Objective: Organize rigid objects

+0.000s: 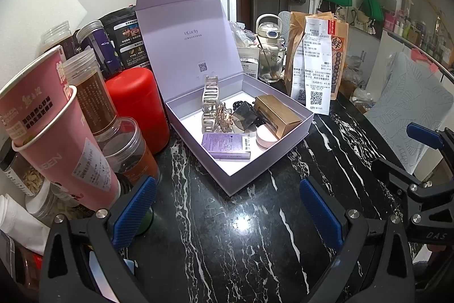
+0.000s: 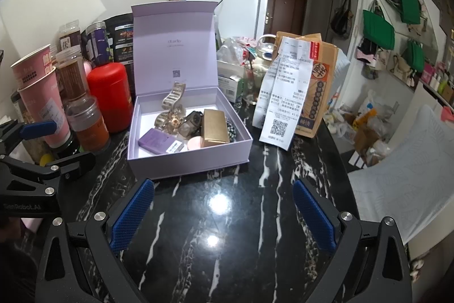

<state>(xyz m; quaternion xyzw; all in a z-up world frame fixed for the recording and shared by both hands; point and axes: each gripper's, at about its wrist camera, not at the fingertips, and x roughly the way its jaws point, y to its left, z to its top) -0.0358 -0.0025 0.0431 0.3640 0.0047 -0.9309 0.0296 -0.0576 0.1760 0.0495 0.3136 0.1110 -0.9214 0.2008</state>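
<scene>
Nearest: both tools hang low over the black marble counter [image 2: 227, 217], w/ nothing in either. Left tool [image 1: 227, 215] is spread wide, blue pads far apart, bare counter between them. Right tool [image 2: 224, 213] same: wide open, empty. In the left view the right tool shows at the far right edge; in the right view the left one sits at the left edge, near the cups.

Just past the tools: the lilac box [image 2: 187, 161], lid [image 2: 173, 47] propped up at the back. Inside, packed close: purple packet [image 1: 227, 146] at the front, round pink compact [image 1: 265, 138] beside it, gold box [image 1: 278, 112] to the right, dark faceted piece [image 1: 245, 115] mid, a small gold hair clip [image 1: 222, 115] and a tall pale hair clip [image 1: 210, 101] leaning toward the back wall. Something black-and-white checked peeks from behind the gold box; can't tell what.

Counter in front of the box looks bare of loose small items, so I'd judge the gathering step is about done; prob. what's left is closing the lid. That calls for one tool to reach up and over to the lid's top edge and swing it down, other steadying the box base. The tall clip may stick up above the rim, so maybe lay it flat first.

Farther: red canister [image 2: 107, 95], pink cups [image 2: 42, 93], jars on the left; paper bag w/ receipt [image 2: 286, 93] on the right.
</scene>
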